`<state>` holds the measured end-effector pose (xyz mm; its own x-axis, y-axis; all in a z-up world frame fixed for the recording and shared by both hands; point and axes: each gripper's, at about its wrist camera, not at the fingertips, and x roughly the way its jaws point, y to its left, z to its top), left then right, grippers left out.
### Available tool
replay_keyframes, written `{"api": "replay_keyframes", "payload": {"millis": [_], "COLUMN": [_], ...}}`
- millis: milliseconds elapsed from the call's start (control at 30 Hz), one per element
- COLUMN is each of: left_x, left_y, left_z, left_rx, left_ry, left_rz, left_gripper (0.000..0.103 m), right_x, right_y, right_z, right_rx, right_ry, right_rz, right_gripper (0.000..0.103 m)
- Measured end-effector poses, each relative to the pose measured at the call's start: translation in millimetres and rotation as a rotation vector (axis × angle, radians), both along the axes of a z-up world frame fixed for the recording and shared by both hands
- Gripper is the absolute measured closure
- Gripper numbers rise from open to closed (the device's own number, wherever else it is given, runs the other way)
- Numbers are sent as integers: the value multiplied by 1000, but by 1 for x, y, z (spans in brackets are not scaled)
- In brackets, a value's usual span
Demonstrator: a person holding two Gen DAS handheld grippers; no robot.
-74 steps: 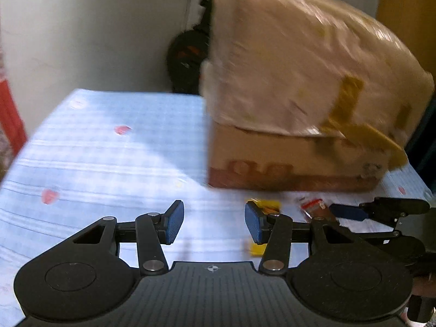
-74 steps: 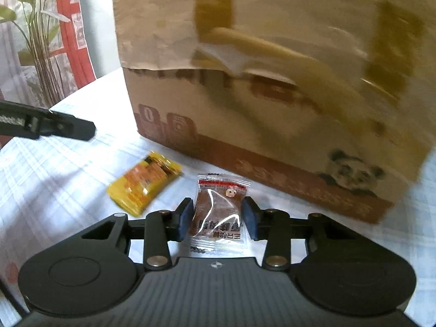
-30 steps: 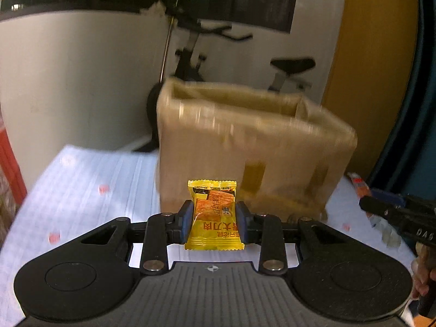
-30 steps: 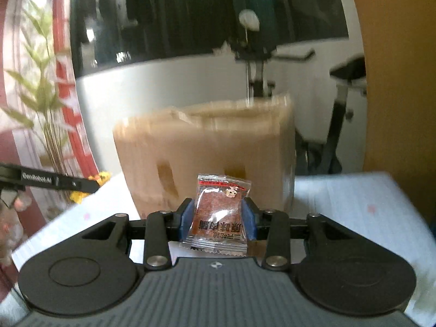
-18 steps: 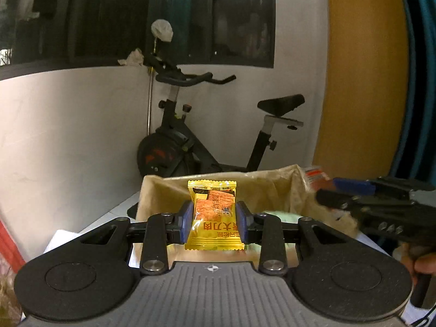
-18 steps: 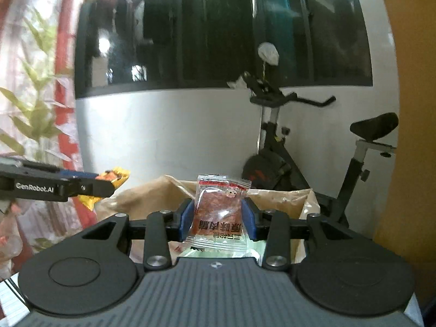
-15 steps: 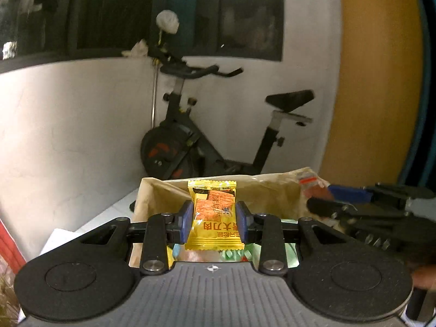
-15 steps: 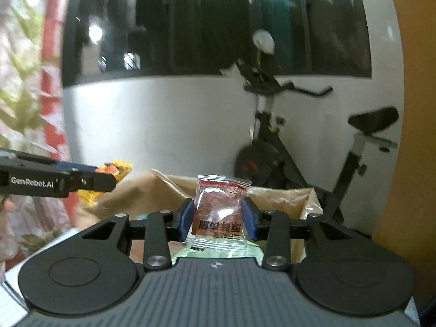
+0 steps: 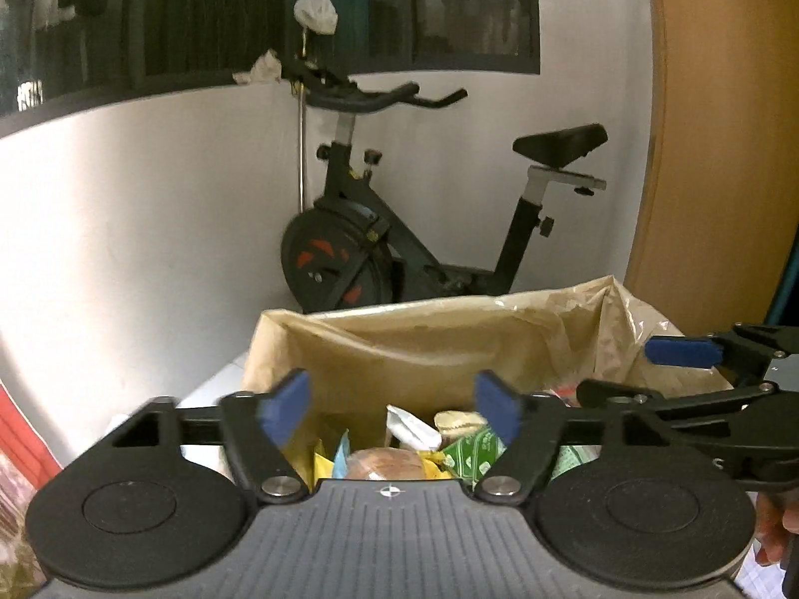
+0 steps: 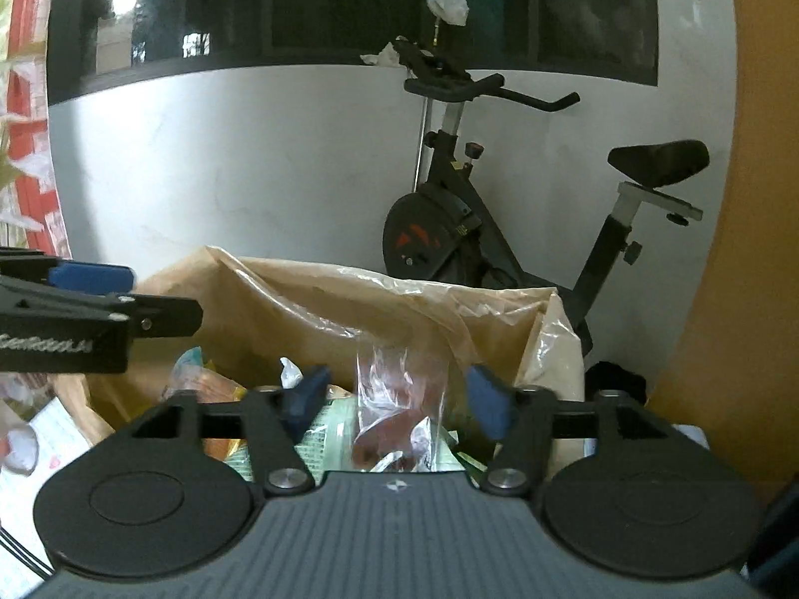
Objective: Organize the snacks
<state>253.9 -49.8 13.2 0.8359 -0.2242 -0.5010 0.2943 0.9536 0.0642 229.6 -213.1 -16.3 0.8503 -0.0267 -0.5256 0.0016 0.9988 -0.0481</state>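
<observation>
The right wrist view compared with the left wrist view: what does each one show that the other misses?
Only the right wrist view shows a clear packet with a reddish snack, blurred, between the open jaws of the right gripper, and the red decoration at far left.

Only the left wrist view shows a round brown wrapped snack and a green packet in the pile.

Both show the lined cardboard box, the exercise bike, and both grippers open over the box; left gripper.
</observation>
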Motion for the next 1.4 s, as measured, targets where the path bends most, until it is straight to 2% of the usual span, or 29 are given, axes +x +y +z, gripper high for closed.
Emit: {"api": "replay_keyframes", "payload": {"millis": [33,100,333,533,633,733,967,1167,1400], "left_x": [-4,-7,-39,-73,-95,-110,-131,-137,-140], "left_y": [2,4,10,22,23,25,21,28,32], "left_z": [3,10,29,44,50,57,65,65,64], "left_rx": [-10,-31,-30,-52,-17,-17,-28,-88,-83], "left_ry": [-8,-20,-71,-107,-167,-188,-188,-172,-168], "left_rz": [-10,-26,-32,-19,13,25,22,49,76], "left_gripper": [15,14,11,11,8,7,7,7,7], "right_x": [-2,-6,-37,-69,-87,-104,-133,-145,-150], "right_y": [-1,0,8,15,19,23,33,38,36], "right_z": [3,8,32,56,68,78,86,88,90], "right_rx": [14,34,97,101,110,131,129,135,137], "right_ry": [-3,-4,-33,-74,-106,-129,-164,-164,-170], "right_rz": [1,9,13,14,12,12,2,3,-7], "right_gripper": [22,14,5,4,3,3,3,3,3]}}
